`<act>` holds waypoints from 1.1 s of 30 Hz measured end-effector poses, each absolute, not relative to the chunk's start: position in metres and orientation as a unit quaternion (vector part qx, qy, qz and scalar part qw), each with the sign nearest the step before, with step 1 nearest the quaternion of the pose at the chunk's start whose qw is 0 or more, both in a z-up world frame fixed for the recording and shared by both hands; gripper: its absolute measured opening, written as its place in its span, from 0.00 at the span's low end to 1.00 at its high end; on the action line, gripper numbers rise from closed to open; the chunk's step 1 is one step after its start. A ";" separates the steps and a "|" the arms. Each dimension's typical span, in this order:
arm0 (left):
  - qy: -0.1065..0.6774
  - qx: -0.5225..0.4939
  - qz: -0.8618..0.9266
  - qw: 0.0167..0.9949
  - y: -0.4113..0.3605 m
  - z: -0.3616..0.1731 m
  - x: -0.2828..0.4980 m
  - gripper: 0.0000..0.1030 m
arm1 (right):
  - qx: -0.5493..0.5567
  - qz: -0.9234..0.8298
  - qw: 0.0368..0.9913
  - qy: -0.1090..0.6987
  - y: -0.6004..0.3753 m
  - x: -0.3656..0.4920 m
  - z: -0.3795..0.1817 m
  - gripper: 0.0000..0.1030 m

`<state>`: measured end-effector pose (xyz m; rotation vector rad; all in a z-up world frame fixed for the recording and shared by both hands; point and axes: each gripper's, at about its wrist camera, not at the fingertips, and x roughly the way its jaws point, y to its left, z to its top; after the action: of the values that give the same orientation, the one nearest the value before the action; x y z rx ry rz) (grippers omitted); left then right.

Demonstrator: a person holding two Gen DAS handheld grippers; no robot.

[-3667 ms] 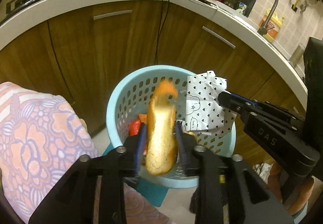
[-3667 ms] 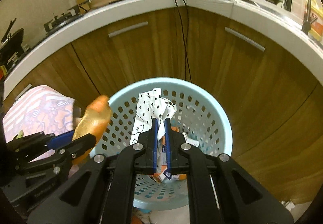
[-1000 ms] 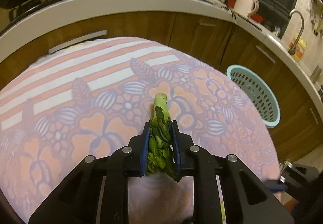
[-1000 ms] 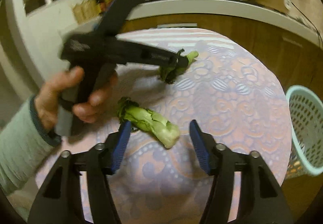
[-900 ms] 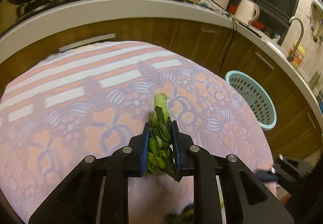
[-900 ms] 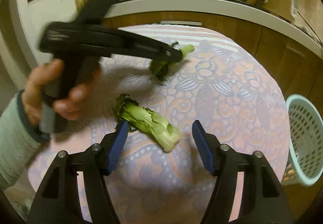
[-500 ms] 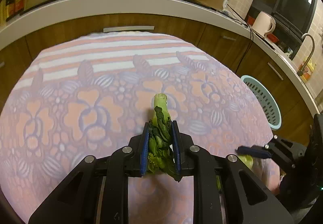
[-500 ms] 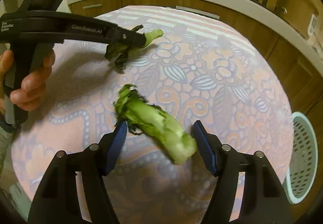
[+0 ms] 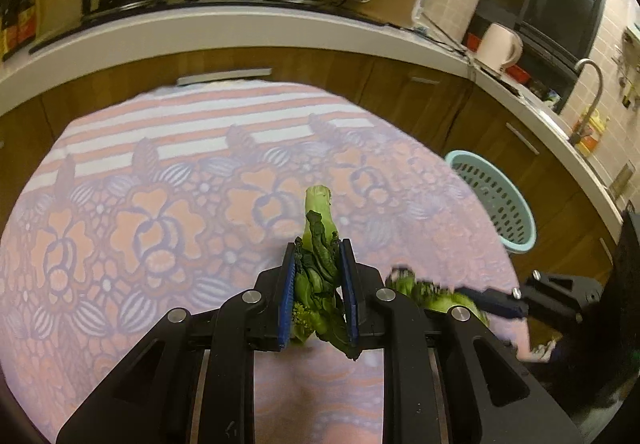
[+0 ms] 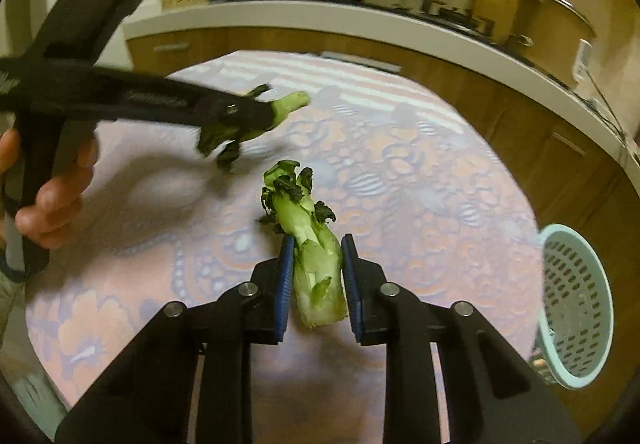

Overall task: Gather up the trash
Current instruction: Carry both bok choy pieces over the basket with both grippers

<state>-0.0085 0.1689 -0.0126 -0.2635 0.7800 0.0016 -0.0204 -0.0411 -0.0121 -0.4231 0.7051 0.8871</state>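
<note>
**Two vegetable scraps gripped above the patterned tablecloth**

The left gripper (image 9: 318,292) is closed to a narrow gap on a dark-leaved green stalk (image 9: 318,228), whose pale cut end projects forward beyond the blue pads (image 9: 286,300). The right gripper (image 10: 318,282) has just been closing; its jaws now press both sides of a pale bok choy stump (image 10: 314,264), wilted leaves pointing away from the camera. Both scraps are over the floral tablecloth (image 9: 160,211). The turquoise perforated basket (image 10: 576,308) stands off the table's right edge, beside the wooden cabinets (image 9: 404,83). In the right wrist view, a hand (image 10: 44,199) holds the left tool's grip.
</note>
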 end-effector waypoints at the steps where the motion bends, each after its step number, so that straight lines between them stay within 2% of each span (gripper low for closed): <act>1: 0.376 -0.130 -0.007 0.917 0.165 -0.009 -0.007 0.18 | -0.196 0.411 0.827 0.331 -0.045 -0.016 -0.009 0.20; 17: 0.362 -0.086 -0.091 0.924 0.073 0.021 0.051 0.18 | -0.100 0.309 0.893 0.311 -0.155 0.074 0.031 0.20; 26: 0.372 -0.075 -0.129 0.916 0.009 0.018 0.113 0.18 | -0.053 0.240 0.916 0.318 -0.219 0.128 0.031 0.20; 33: 0.389 -0.084 -0.145 0.906 -0.037 0.002 0.171 0.19 | -0.010 0.155 0.927 0.341 -0.268 0.171 0.010 0.20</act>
<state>0.1713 -0.0373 0.0020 -0.1741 0.8026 -0.2985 0.1709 -0.2684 0.0101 -0.0195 0.7001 0.3182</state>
